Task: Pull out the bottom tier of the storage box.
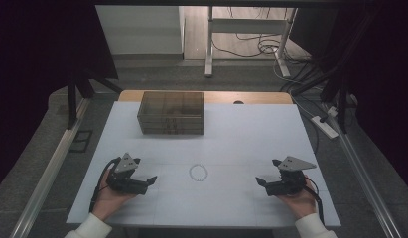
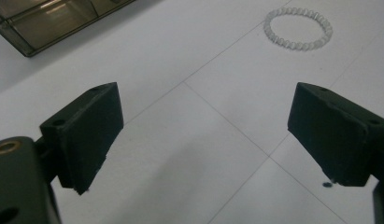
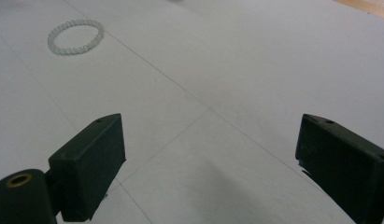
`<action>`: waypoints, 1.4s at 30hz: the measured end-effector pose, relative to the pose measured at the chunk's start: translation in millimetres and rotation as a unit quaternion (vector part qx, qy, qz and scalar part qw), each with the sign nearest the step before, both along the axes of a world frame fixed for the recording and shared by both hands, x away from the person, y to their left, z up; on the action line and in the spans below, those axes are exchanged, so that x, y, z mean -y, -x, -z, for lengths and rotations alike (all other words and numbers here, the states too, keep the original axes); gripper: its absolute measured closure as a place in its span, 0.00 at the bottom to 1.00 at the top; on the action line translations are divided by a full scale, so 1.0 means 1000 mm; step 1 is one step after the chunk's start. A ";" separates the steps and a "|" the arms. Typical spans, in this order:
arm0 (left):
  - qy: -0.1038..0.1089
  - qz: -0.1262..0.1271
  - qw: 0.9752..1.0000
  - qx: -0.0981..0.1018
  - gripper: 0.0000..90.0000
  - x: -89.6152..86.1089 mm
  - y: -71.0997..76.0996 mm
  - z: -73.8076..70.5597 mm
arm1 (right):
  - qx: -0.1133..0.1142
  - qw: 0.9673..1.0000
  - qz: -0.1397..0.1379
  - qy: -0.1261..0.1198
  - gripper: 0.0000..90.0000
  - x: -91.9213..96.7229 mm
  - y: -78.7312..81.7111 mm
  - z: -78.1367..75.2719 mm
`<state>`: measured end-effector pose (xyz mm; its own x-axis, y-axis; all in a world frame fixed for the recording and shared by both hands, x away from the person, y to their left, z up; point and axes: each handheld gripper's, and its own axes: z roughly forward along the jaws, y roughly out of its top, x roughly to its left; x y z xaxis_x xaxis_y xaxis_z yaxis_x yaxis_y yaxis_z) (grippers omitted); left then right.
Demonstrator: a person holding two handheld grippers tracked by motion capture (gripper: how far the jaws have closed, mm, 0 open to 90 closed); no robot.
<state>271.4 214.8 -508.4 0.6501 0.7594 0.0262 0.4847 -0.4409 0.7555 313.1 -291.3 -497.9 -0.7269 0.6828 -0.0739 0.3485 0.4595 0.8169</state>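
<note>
A small ring of clear beads, a bracelet [image 1: 198, 172], lies flat on the white table [image 1: 241, 134] midway between my two hands. The bracelet [image 2: 298, 28] shows at the upper right of the left gripper view, and the bracelet [image 3: 75, 36] at the upper left of the right gripper view. My left gripper [image 1: 150, 181] rests low at the table's left, open, nothing between its jaws. My right gripper [image 1: 261, 182] sits at the right, also open and empty. Both point inward toward the bracelet, each well short of it.
A smoky transparent box with drawers [image 1: 171, 112] stands at the back left of the table; its corner [image 2: 49, 21] appears in the left gripper view. Beyond the table are desk legs, cables [image 1: 263, 44] and a power strip [image 1: 324, 126] on the floor.
</note>
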 end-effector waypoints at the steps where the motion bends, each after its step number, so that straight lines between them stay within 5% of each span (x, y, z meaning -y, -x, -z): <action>1: -0.006 0.003 1.000 0.004 0.11 0.001 0.000 0.000 | 0.001 1.000 -0.001 0.001 0.09 0.000 0.000 0.000; 20: -0.079 0.028 0.996 0.024 0.11 0.017 -0.007 0.002 | 0.000 1.000 -0.001 0.002 0.09 -0.001 0.001 0.000; 30: -0.138 0.043 0.988 0.050 0.11 0.031 -0.011 0.001 | -0.003 1.000 -0.001 -0.001 0.09 -0.001 0.001 0.000; 42: -0.177 0.045 0.980 0.076 0.13 0.040 -0.017 -0.002 | -0.005 1.000 -0.003 0.003 0.09 -0.002 0.000 0.001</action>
<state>288.5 175.3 -506.4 0.6823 0.6246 0.3798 0.3244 -0.7243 0.6084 312.7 -289.3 -499.2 -0.7312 0.6784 -0.0718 0.3535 0.4669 0.8106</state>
